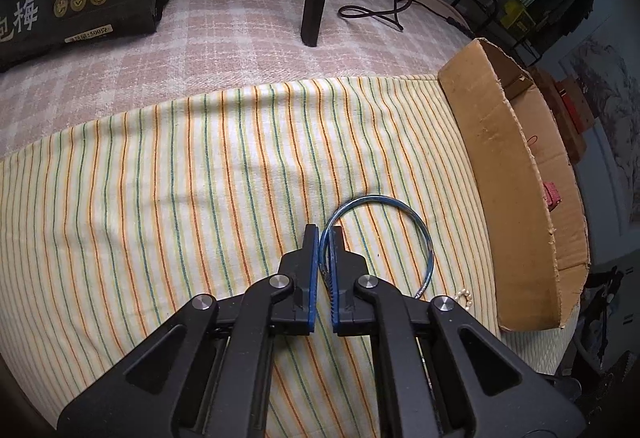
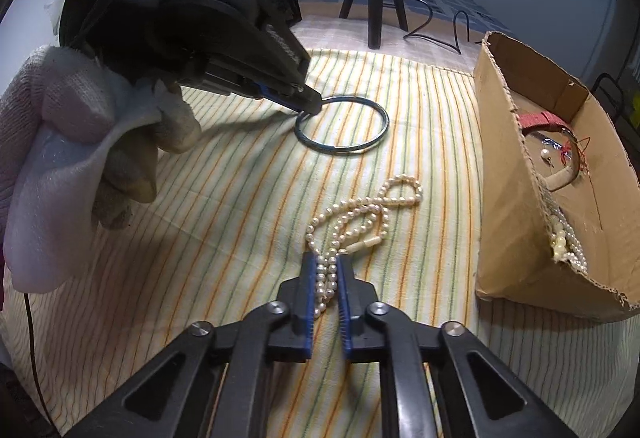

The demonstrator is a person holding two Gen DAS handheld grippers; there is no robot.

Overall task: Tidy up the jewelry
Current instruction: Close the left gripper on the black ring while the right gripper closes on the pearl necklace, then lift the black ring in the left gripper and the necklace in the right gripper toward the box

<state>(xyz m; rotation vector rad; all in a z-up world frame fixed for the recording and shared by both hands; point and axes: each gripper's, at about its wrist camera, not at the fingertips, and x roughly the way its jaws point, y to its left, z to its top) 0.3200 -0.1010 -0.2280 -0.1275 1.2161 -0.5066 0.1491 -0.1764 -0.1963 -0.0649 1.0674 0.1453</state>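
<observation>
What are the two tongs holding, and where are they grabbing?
The left tongs pinch the blue bangle at the near side of its rim. The right tongs clamp the pearl necklace at its near end, several strands bunched together.

Blue bangle (image 2: 342,125) flat; pearl strand (image 2: 360,215) perhaps looped

Bangle (image 2: 341,125) left of box (image 2: 516,197)
</observation>
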